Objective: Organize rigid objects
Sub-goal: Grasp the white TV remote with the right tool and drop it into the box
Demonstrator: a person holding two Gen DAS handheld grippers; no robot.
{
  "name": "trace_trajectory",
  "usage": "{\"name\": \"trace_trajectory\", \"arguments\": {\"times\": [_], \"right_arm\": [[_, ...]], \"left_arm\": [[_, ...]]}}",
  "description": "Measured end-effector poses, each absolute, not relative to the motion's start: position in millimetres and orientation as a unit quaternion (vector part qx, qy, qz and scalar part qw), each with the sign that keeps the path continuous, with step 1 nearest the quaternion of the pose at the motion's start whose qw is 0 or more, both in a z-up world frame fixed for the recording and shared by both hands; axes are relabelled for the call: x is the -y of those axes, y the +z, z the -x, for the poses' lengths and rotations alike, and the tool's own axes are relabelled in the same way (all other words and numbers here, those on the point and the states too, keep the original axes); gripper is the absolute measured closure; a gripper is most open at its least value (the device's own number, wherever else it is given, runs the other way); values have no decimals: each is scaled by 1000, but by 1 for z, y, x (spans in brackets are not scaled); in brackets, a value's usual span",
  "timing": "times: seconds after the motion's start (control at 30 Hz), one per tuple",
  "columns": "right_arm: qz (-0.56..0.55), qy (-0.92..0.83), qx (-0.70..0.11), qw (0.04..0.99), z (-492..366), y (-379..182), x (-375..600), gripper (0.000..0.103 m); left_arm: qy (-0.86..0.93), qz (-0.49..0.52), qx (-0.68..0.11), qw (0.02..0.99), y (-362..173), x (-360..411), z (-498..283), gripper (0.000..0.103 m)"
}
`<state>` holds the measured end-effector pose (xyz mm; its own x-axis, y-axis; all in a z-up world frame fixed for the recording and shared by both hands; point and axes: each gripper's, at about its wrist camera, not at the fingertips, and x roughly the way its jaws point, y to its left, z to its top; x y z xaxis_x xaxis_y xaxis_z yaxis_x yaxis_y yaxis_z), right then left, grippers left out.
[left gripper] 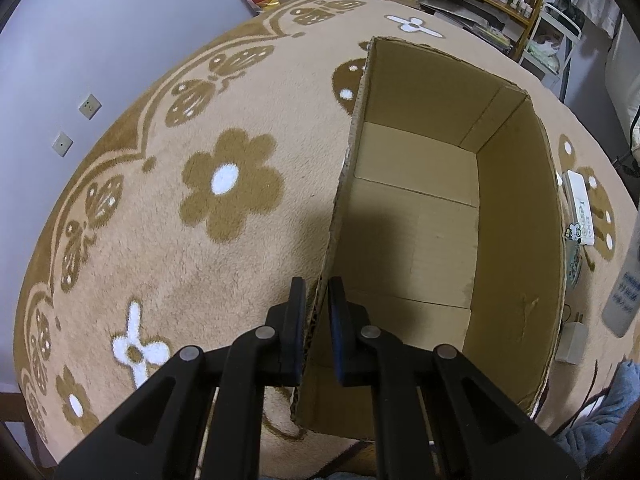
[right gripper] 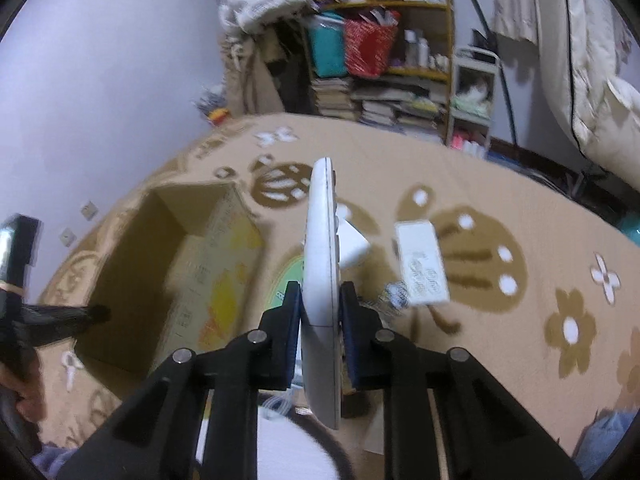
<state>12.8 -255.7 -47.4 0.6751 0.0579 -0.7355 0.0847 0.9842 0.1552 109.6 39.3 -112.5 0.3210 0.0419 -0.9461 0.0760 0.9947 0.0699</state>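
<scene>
While my left gripper (left gripper: 316, 292) pinches the near wall of the box (left gripper: 516, 216), one finger inside and one outside, the box stands open-topped on the patterned rug (left gripper: 160, 240) with nothing lying on its bare floor. My right gripper (right gripper: 320, 294) is clamped on a white remote (right gripper: 322, 264), edge-on between the pads and sticking out past the fingertips, held up over the rug to the right of the box. On the rug beyond it lie a small white block (right gripper: 354, 246) and a flat white case (right gripper: 422, 264) with printing, close together. From the right wrist view, the left gripper shows blurred at the left edge.
</scene>
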Motion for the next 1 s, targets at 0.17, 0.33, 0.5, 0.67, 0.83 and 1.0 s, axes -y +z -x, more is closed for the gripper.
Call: {"name": "trace_trajectory", "arguments": {"times": [0.17, 0.33, 0.5, 0.67, 0.83, 1.0], "right_arm": [[-86, 30, -386, 918, -28, -20, 228, 82], [-106, 58, -371, 921, -47, -1, 206, 82], [-103, 79, -374, 918, -70, 2, 181, 82], [-110, 103, -403, 903, -84, -17, 169, 82], [-100, 118, -447, 881, -91, -51, 156, 82], [-88, 121, -484, 862, -95, -77, 149, 82]], "left_arm": [[-13, -51, -583, 811, -113, -40, -110, 93], [-12, -52, -583, 811, -113, -40, -110, 93], [-13, -48, -583, 811, -113, -41, -111, 93], [-18, -53, -582, 811, -114, -41, -110, 93], [-23, -60, -581, 811, -115, -41, -111, 94], [-27, -46, -585, 809, -116, -46, -114, 94]]}}
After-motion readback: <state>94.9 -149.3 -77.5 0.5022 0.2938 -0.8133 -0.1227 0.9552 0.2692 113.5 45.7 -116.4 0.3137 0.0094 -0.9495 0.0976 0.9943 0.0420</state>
